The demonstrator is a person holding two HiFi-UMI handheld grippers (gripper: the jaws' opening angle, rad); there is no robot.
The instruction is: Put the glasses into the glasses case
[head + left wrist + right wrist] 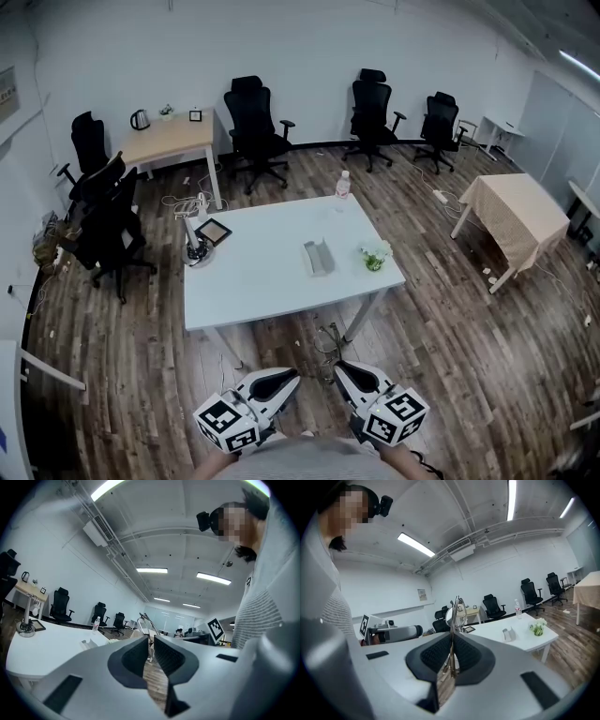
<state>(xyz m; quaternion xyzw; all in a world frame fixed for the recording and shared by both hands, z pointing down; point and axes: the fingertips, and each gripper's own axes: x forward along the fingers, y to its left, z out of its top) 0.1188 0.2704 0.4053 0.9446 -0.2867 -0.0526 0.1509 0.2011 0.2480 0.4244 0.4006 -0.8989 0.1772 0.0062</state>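
Pinching the glasses (457, 607) in near-shut jaws of left gripper (292, 377) and right gripper (341, 367) at bottom centre, below the glasses case (319, 256) on the table (253, 277)

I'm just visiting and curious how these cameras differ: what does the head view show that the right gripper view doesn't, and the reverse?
Only the head view: the marker cube on the right gripper. Only the right gripper view: its jaws shut on the glasses, and the ceiling lights. Both: the white table with the glasses case, plant and bottle.
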